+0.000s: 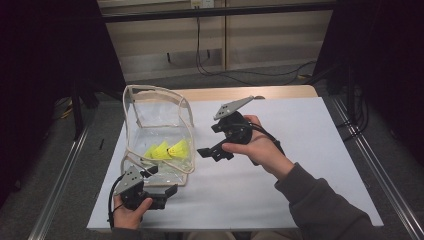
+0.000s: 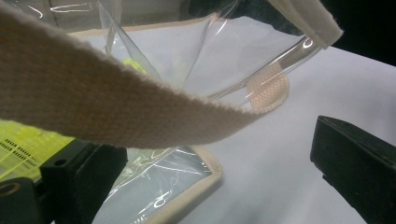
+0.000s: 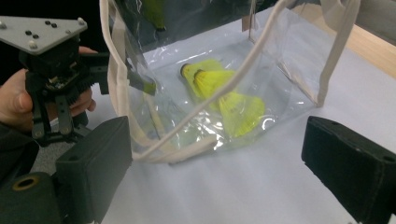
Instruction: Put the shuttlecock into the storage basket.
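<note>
Jaws wide apart, left gripper (image 1: 159, 190) at bag (image 1: 150, 107) edge

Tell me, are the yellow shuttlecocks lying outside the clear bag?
No, the yellow shuttlecocks lie inside the clear bag, seen through its transparent wall in the right gripper view.

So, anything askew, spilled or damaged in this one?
Nothing spilled or visibly damaged. The clear bag stands on the white table, its plastic creased and slumped, and the yellow shuttlecocks lie inside it. One strap droops between the open left gripper's jaws. The right gripper is open, beside the bag.
</note>
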Demonstrator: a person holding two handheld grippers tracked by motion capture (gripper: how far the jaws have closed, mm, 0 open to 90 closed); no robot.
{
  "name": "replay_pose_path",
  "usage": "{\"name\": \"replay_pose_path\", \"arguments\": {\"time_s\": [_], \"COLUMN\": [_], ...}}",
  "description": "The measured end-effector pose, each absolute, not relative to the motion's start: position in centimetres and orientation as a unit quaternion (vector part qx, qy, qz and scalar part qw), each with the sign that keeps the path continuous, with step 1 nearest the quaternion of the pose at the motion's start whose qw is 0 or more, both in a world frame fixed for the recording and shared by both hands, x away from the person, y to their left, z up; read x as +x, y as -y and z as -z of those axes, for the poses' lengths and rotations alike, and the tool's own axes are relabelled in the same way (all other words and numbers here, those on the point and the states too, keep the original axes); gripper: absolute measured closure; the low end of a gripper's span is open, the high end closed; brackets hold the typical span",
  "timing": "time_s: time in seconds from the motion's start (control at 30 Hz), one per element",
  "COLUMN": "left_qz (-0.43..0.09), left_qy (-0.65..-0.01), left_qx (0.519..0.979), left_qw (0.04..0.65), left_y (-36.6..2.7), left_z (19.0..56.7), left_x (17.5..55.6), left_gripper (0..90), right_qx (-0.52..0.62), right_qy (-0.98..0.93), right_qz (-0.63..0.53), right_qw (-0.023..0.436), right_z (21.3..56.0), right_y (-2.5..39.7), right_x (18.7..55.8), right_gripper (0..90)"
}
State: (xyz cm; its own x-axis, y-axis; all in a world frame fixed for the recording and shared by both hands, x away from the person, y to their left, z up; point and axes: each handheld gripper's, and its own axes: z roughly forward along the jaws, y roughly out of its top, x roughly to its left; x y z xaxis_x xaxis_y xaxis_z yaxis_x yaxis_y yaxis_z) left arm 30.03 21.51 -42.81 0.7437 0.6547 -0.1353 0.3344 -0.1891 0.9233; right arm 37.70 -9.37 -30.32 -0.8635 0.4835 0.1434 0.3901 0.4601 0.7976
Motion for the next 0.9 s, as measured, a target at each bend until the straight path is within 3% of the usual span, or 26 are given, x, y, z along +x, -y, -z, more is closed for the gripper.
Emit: {"name": "replay_pose_path", "arguments": {"time_s": [0.9], "left_qz": [-0.147], "left_qy": [-0.328], "left_qx": [0.757], "left_qw": [0.546], "left_y": [-21.4], "left_z": [42.8], "left_x": [30.0], "left_gripper": [3.6], "right_qx": [0.275], "right_qy": [-0.841], "right_qz": [-0.463], "right_qw": [0.061], "right_z": [34.1], "right_y": [13.6], "right_x": [36.6], "right_gripper": [7.7]}}
